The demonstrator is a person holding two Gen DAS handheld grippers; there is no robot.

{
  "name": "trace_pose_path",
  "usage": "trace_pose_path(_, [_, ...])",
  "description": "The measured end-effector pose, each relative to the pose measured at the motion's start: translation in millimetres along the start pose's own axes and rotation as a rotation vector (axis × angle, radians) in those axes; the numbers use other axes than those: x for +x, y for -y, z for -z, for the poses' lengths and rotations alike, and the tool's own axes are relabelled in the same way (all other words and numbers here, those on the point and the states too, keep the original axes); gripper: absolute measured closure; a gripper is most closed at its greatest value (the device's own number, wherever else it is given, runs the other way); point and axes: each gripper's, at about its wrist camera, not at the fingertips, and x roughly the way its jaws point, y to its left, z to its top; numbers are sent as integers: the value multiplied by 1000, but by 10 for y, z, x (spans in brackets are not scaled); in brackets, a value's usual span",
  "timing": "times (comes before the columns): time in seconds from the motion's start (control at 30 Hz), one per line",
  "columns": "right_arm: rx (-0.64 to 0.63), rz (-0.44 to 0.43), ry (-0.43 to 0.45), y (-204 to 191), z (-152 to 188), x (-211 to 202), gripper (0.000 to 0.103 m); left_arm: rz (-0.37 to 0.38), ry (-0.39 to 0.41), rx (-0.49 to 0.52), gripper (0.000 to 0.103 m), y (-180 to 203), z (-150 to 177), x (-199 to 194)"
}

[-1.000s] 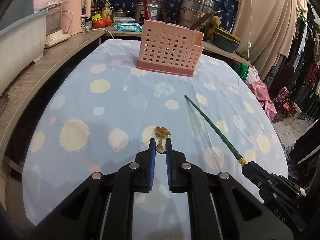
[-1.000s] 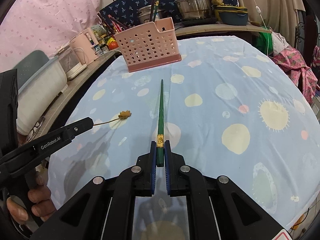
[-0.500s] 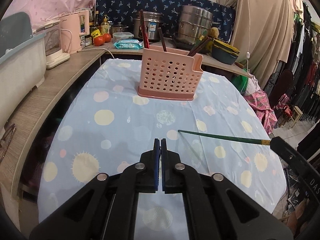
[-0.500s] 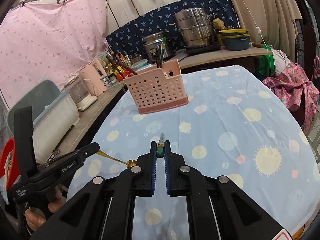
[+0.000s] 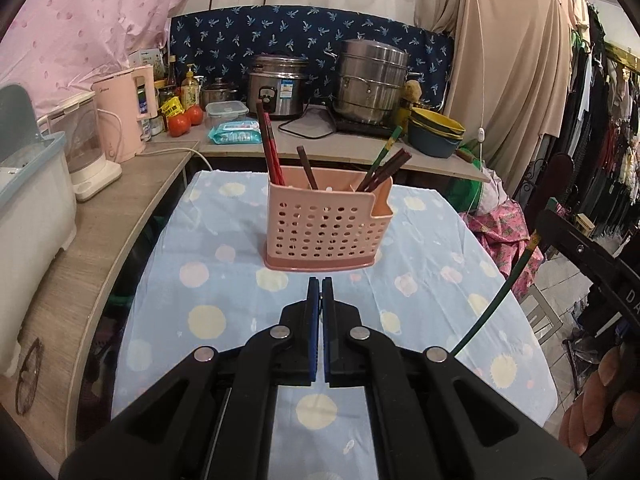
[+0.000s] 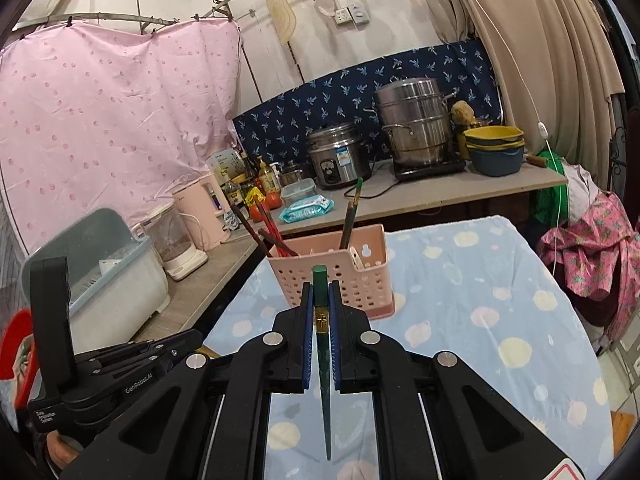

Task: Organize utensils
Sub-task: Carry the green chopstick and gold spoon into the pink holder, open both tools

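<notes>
- The left gripper (image 5: 320, 282) hovers above the blue dotted surface (image 5: 224, 280) with its jaws pressed together; what they hold, if anything, cannot be made out.
- The pink perforated basket (image 5: 326, 232) stands upright just beyond it, holding several chopsticks (image 5: 272, 152).
- The right gripper (image 6: 320, 292) is clamped on a green chopstick (image 6: 323, 364), its blunt end poking out between the jaws toward the basket.
</notes>
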Motion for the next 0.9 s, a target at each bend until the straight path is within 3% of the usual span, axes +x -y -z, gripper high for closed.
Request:
trace_pose_path(0.23, [-4, -24, 92, -63, -478, 196, 96, 4, 49, 21, 102, 16, -528, 111])
trace_pose_path(0.6, [-14, -25, 260, -157, -1289, 668, 96, -72, 110, 34, 102, -6, -1372, 530])
trace_pose_path(0.77, [-16, -10, 283, -162, -1458, 961, 96, -83, 135, 23, 102, -24, -1634, 712])
trace_pose_path(0.9, [-18, 5, 267, -142, -1469, 1223, 96, -138, 148, 47, 102, 6, -1730, 891])
